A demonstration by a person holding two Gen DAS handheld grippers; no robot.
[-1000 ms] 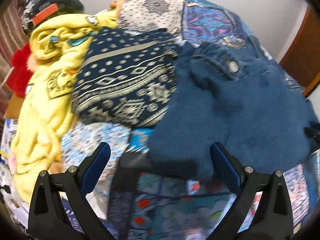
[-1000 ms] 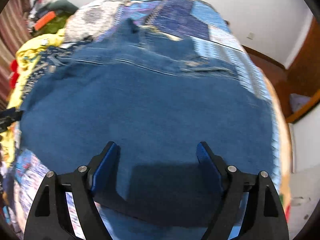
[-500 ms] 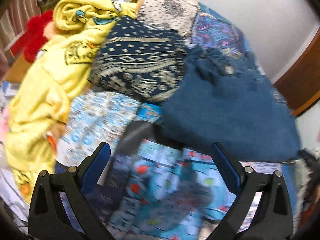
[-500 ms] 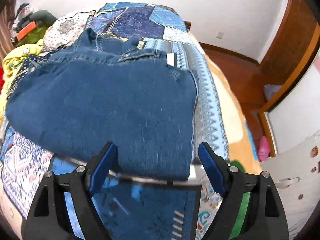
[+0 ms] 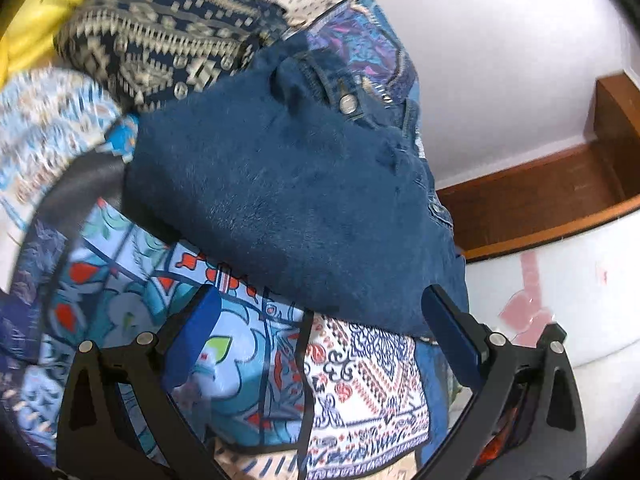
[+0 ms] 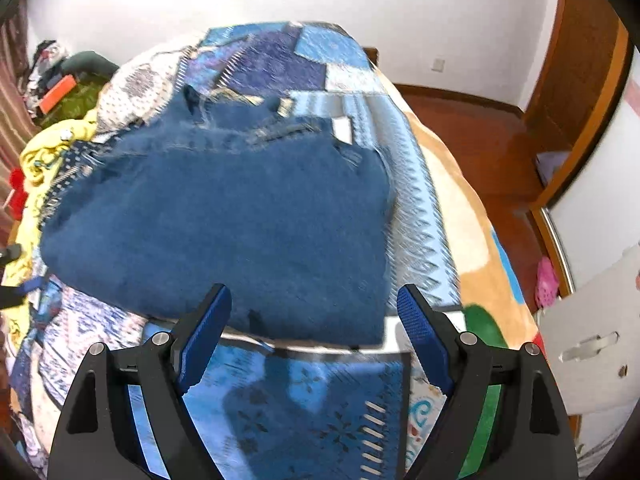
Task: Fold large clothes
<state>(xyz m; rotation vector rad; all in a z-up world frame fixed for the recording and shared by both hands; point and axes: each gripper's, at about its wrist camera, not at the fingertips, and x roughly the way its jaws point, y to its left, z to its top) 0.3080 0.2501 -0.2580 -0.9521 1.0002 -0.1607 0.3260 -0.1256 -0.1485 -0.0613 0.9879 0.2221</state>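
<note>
Patchwork bedspread bears folded jeans, waistband farthest.

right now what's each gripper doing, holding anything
left gripper: open, holding nothing, above the quilt near the folded jeans.
right gripper: open, holding nothing, at the jeans' near edge.

We see a patchwork quilt, a yellow cloth at its left, a navy patterned cloth, and wooden floor.
</note>
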